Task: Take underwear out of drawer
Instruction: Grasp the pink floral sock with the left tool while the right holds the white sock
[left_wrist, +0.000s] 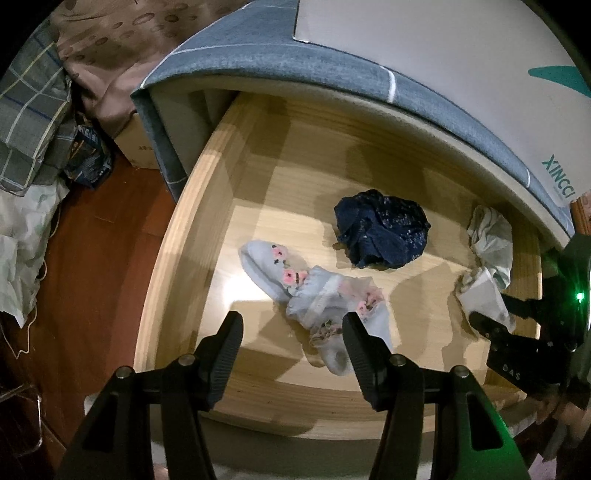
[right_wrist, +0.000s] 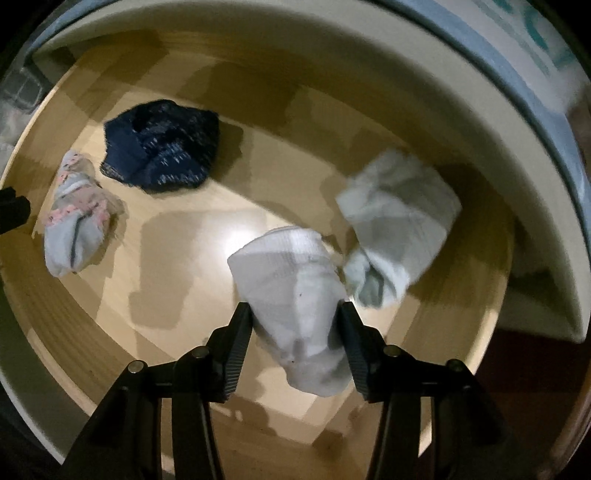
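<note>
A crumpled navy underwear (left_wrist: 382, 229) (right_wrist: 162, 147) lies in the middle of the open wooden drawer (left_wrist: 177, 258) (right_wrist: 184, 240). A pale sock pair with pink flowers (left_wrist: 295, 288) (right_wrist: 74, 221) lies in front of it. My left gripper (left_wrist: 293, 321) hangs open over the drawer's front, its right finger beside the floral socks, holding nothing. At the drawer's right end, my right gripper (right_wrist: 293, 314) (left_wrist: 498, 314) is shut on a white sock (right_wrist: 291, 280), both pads against it. A pale greenish sock (right_wrist: 399, 218) (left_wrist: 491, 240) lies just behind, touching it.
The bed edge with a grey-blue cover (left_wrist: 295, 74) overhangs the drawer's back. A cardboard box (left_wrist: 136, 140) and heaped bedding (left_wrist: 29, 129) sit left of the drawer, on a red-brown wooden floor (left_wrist: 92, 258).
</note>
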